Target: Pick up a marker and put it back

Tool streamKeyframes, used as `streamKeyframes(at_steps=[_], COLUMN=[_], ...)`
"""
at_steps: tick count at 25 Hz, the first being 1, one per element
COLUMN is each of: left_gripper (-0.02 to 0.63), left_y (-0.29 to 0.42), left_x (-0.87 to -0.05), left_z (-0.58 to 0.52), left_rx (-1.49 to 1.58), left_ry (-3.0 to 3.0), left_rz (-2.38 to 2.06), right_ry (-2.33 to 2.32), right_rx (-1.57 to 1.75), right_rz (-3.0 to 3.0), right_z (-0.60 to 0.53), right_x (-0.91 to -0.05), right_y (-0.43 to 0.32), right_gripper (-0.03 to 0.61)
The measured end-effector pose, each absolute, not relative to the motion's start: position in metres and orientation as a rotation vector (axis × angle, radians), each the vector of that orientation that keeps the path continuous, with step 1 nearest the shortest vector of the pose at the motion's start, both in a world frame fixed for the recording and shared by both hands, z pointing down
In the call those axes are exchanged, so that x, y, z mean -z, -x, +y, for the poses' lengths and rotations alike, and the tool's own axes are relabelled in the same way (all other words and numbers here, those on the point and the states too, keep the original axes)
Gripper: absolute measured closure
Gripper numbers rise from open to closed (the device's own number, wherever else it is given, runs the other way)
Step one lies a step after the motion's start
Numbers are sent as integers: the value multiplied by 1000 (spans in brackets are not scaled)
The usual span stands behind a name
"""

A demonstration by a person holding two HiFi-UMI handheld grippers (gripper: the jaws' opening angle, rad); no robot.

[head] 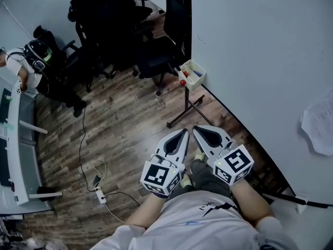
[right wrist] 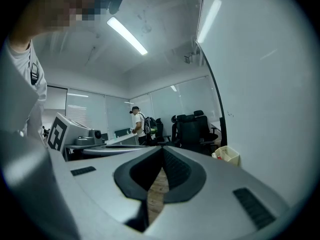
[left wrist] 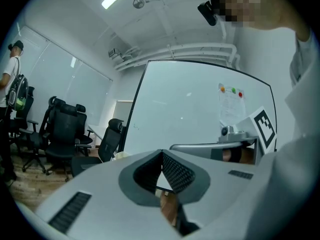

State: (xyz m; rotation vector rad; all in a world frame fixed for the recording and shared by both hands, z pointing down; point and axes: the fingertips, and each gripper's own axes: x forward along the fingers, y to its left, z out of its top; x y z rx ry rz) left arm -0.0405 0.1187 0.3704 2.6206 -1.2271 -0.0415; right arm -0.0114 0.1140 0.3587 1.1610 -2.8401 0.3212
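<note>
Over wood floor (head: pixel 125 119), left gripper (head: pixel 184 133) and right gripper (head: pixel 197 130) hang closed.

Two grippers, lower centre: left gripper (head: pixel 184 132), right gripper (head: pixel 196 129). One whiteboard (head: pixel 260 61), right. One marker box (head: pixel 197 82), upper centre. One paper sheet (head: pixel 318 126), right edge. One person (head: pixel 20 65), upper left. At least four office chairs (head: pixel 104 20), along the top.

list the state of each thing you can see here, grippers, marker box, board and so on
left gripper: shut, nothing between its jaws
right gripper: shut, nothing between its jaws
marker box: open-topped, at the whiteboard's edge
markers: inside the box, none picked up
whiteboard: upright, mostly blank
paper: stuck on the whiteboard
office chairs: empty
</note>
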Motion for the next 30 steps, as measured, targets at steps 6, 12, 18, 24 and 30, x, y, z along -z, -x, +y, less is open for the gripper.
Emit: streamKeyframes(at_steps=[6,12,18,24,30], left_gripper=[603,603,603,603,603], left_y=[42,45,40,52,65], left_x=[-376,-386,-392,-408,-425], left_z=[65,-3,-72,-119,-151], left_rx=[29,12,8,-18,-34], left_ry=[-2610,-2576,-2536,-2486,-2464], left_rz=[-1264,-1329,-1392,-1461,-1437], right_ry=[-1135,-1086,-1030,-1005,-1051], right_rx=[-340,-330,-384,-402,-449], right_rz=[-2855,-2869,-2861,-2852,-2777], right_z=[56,-18,-93,-140,-171], right_x=[-369,-378,-395,-410,-435], right_y=[14,17,10,14,21], right_gripper=[566,566,565,565,565])
